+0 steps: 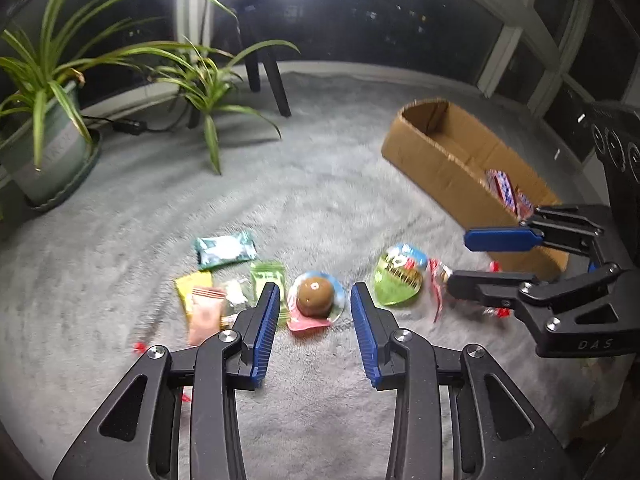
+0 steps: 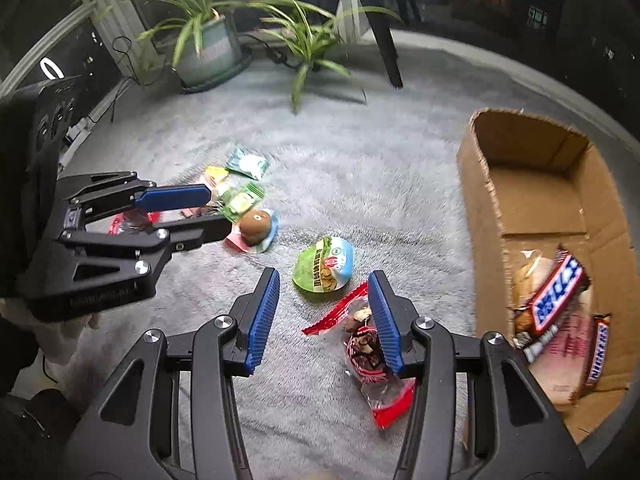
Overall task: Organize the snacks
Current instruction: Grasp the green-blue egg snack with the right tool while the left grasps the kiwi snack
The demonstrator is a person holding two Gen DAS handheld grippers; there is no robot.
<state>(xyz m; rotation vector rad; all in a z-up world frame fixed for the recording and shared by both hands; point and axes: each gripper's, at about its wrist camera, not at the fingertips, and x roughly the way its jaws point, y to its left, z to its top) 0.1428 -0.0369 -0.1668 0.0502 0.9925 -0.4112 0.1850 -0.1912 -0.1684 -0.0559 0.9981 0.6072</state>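
The left gripper (image 1: 315, 312) hangs over the grey carpet (image 1: 320, 200) with its jaws apart and nothing between them; just ahead of it lies the brown round snack (image 1: 316, 296) in its clear pack. To the left of this snack there is a small heap of packets (image 1: 224, 280), green, yellow and pink, which touch or overlap each other. The right gripper (image 2: 324, 316) is also released and grasps nothing. Its right finger stands over the red-edged packet (image 2: 360, 344) on the carpet, but the pads do not press on it. The green lidded cup (image 2: 324, 266) lies on its side just beyond that gripper, between the red-edged packet and the brown snack. At the right stands the open cardboard box (image 2: 480, 200), and in its near end lie already a few chocolate bars (image 2: 556, 296). Two potted plants (image 1: 44, 80) stand far back near the dark window.
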